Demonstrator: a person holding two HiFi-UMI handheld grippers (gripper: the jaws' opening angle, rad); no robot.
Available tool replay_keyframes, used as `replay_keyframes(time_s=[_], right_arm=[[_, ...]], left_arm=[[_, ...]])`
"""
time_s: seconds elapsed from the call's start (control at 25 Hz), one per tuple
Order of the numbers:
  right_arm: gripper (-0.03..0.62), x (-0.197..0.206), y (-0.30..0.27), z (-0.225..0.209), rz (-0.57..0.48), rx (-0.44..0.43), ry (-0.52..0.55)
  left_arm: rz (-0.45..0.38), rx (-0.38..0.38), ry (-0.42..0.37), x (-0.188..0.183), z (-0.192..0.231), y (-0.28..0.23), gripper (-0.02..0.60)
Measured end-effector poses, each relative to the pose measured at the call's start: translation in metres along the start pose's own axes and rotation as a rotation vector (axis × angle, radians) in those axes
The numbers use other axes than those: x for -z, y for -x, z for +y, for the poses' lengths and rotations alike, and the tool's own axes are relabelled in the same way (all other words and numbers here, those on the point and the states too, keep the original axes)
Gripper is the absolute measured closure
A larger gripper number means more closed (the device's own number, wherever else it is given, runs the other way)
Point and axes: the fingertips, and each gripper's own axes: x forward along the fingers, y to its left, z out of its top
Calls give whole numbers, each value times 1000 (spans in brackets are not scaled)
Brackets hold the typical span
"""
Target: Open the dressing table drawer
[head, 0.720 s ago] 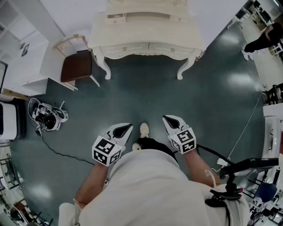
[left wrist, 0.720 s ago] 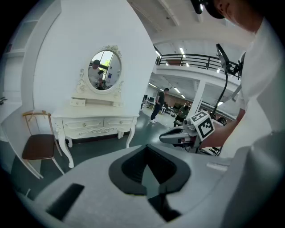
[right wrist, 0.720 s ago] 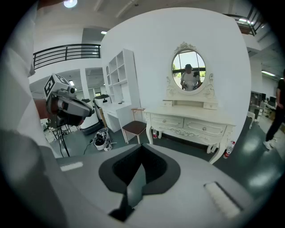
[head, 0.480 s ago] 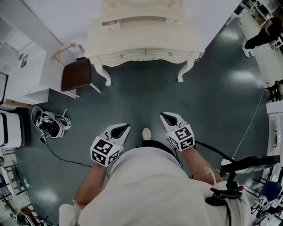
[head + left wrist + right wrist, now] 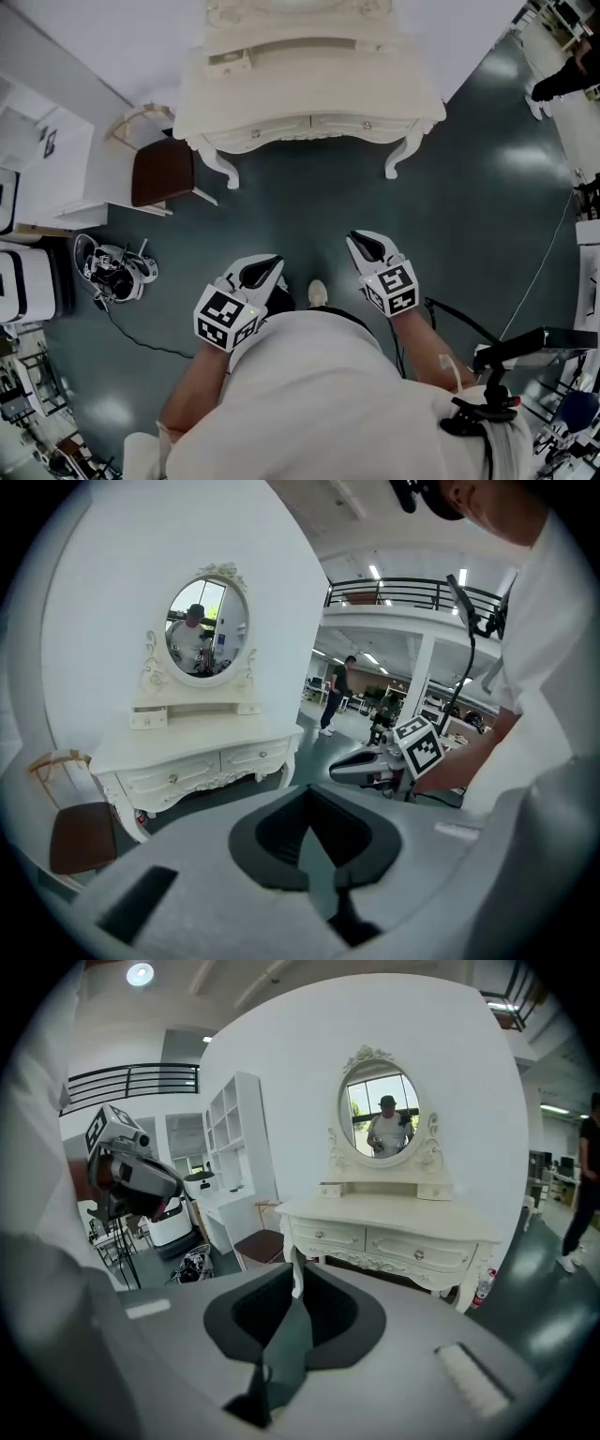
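The cream dressing table (image 5: 309, 80) stands against the wall ahead, with two drawers side by side in its front: a left drawer (image 5: 258, 129) and a right drawer (image 5: 364, 125), each with a small knob and both closed. My left gripper (image 5: 275, 263) and right gripper (image 5: 352, 237) are held in front of my body, well short of the table and pointing toward it. Each has its jaws nearly together, with only a thin slit and nothing between them. The right gripper view shows the drawers (image 5: 375, 1243) beyond its jaws; the left gripper view shows the table (image 5: 202, 747) far off.
A chair with a brown seat (image 5: 161, 173) stands left of the table, beside white shelving (image 5: 52, 155). A device with cables (image 5: 117, 272) lies on the floor at left. A stand (image 5: 525, 347) and a cable are at right. A person (image 5: 567, 80) stands far right.
The dressing table has come lower and slightly nearer in the head view as the person steps toward it. Both grippers keep the same pose in front of the body.
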Motion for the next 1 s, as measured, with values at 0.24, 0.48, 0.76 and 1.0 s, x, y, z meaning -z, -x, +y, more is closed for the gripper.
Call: replay_keyframes(time_s=[0.24,0.48,0.76,1.0], right_arm=[[542,-10,-46,-39,13,70,-55],[519,-38,-105,-80,34,209,-143],[503,-92,-150,-151,18,364,-224],[493,-123,-183,-215,-13,458,-245]], left_arm=[[4,53,4,-16,57,-31,580],[16,180,-53,-52,136,-59,580],[15,278,-117,-114,209,-86,580],[41,295,-93,-135,256,-113,580]])
